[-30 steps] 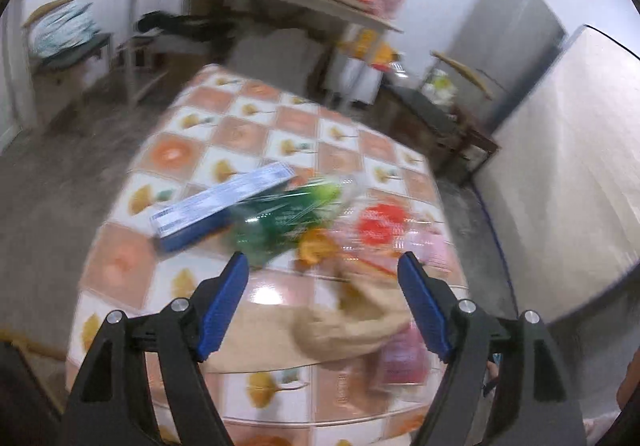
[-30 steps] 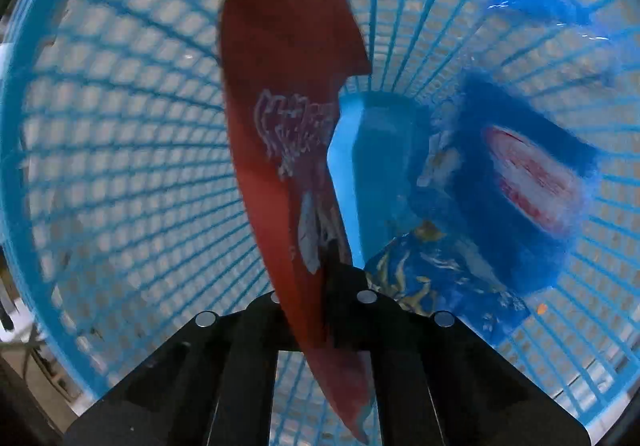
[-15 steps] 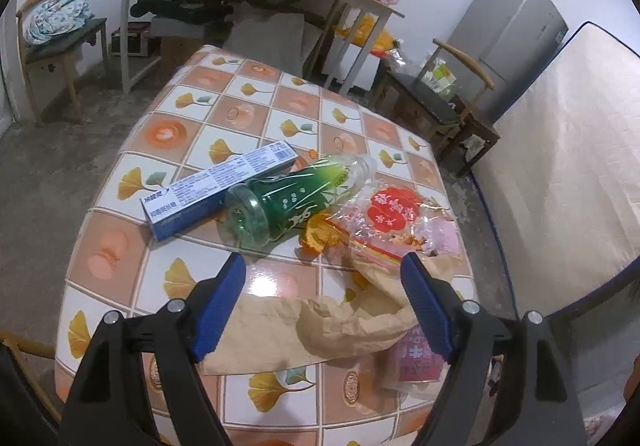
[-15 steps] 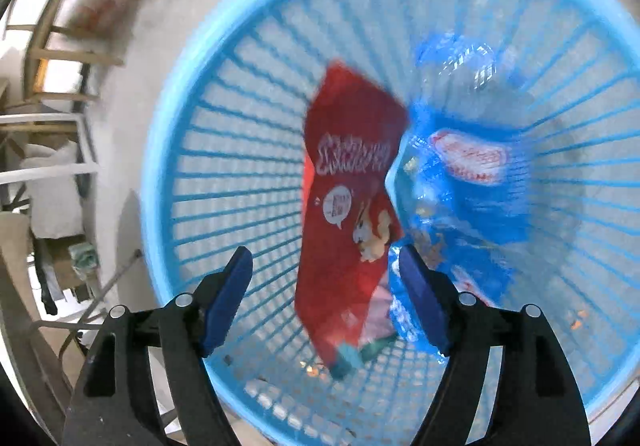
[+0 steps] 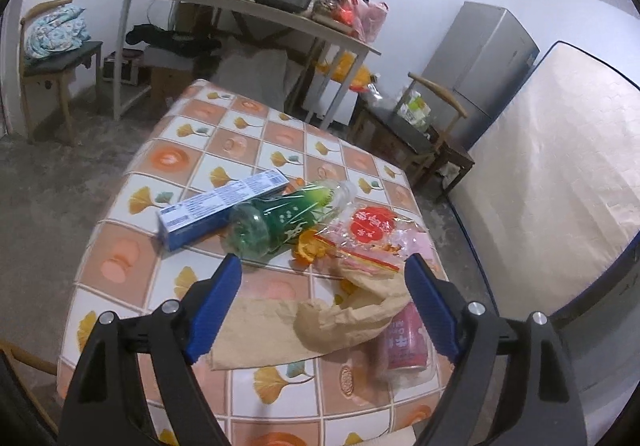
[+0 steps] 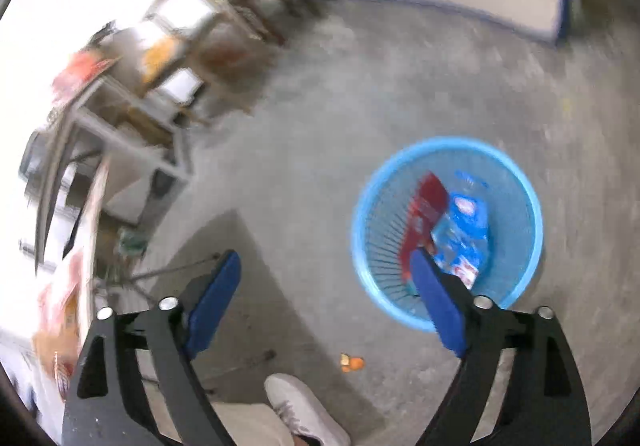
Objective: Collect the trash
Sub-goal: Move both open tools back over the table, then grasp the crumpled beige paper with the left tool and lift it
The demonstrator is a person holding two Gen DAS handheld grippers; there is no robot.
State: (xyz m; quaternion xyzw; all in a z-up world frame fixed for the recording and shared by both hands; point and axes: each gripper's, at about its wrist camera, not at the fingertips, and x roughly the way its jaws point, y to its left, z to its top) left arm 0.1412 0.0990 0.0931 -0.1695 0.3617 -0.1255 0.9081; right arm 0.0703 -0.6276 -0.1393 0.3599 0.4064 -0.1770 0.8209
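Trash waits on your table (image 5: 192,165): a box (image 5: 224,205), green bottle (image 5: 280,217), paper bag (image 5: 320,322) and red can (image 5: 404,342) below your gaping left tongs (image 5: 322,286). Your right tongs (image 6: 326,286), just spread and empty, hang above the blue basket (image 6: 520,181) holding a red wrapper (image 6: 424,213).

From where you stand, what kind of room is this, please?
Probably a lived-in room of a home, used for eating and storage: a table with a tiled-pattern cloth, a grey refrigerator, a mattress leaning against the wall, and a blue trash basket on the concrete floor.
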